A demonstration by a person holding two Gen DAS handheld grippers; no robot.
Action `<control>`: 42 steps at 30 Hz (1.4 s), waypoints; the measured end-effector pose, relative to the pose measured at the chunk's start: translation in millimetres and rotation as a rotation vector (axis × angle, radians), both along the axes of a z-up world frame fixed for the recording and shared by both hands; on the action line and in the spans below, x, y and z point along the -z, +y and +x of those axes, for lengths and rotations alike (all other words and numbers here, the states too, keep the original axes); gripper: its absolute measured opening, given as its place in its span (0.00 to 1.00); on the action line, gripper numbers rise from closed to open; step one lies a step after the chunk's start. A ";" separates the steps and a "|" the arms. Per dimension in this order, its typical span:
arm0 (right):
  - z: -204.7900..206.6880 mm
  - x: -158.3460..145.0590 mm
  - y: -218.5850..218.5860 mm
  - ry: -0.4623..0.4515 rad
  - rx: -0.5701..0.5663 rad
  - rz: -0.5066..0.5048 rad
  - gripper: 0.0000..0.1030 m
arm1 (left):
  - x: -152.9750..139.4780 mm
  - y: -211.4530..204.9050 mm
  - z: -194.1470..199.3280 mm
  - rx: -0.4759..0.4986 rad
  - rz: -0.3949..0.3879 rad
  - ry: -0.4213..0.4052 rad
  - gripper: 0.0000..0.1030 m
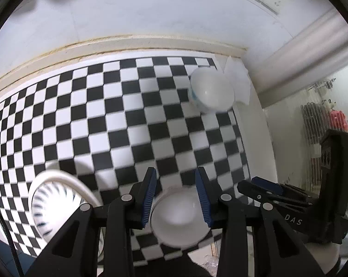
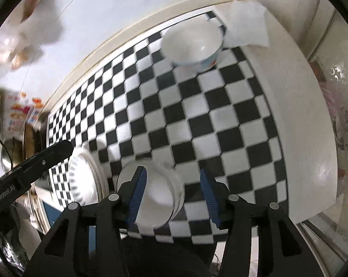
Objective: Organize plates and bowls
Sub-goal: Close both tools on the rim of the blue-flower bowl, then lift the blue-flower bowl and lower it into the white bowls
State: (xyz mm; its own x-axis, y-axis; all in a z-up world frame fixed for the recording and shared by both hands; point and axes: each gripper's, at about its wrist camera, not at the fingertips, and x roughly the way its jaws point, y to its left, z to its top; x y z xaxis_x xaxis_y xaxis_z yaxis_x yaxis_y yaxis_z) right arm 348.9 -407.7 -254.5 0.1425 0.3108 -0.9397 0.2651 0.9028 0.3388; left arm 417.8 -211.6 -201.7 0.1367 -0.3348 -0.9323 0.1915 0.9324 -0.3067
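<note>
The stacked plain white bowls sit at six o'clock beneath both grippers, nearer the left gripper (jaws released); right gripper likewise released.

A small plain white ceramic bowl sits upright at the near edge of the black-and-white chequered cloth; from the right wrist view it reads as a nested stack of white bowls, with more than one rim showing at its right side. Just to its left lies a white round plate with short dark dashes ringing its rim, flat on the cloth. Well apart, at the far right corner, stands a larger white bowl with a blue pattern on its outer wall, upright and empty, just beside a white sheet of paper.
</note>
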 end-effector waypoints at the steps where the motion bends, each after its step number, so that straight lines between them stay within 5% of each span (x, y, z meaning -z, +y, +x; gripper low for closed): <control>1: 5.6 1.3 -4.4 -0.001 0.013 0.003 0.50 | 3.0 -4.9 8.3 -0.001 -0.002 0.008 0.32; 16: 154.8 68.4 -86.9 0.003 0.184 0.016 0.49 | 87.5 -82.4 154.5 0.035 -0.013 0.109 0.32; 24: 194.1 118.8 -93.4 0.082 0.153 -0.038 0.18 | 147.1 -113.4 177.2 0.109 0.000 0.201 0.29; 26: 196.5 124.3 -94.0 0.088 0.145 -0.058 0.09 | 151.2 -116.9 175.7 0.126 -0.016 0.212 0.20; 42: 191.5 98.8 -88.9 0.065 0.102 -0.030 0.10 | 109.2 -113.3 150.5 0.151 0.031 0.125 0.20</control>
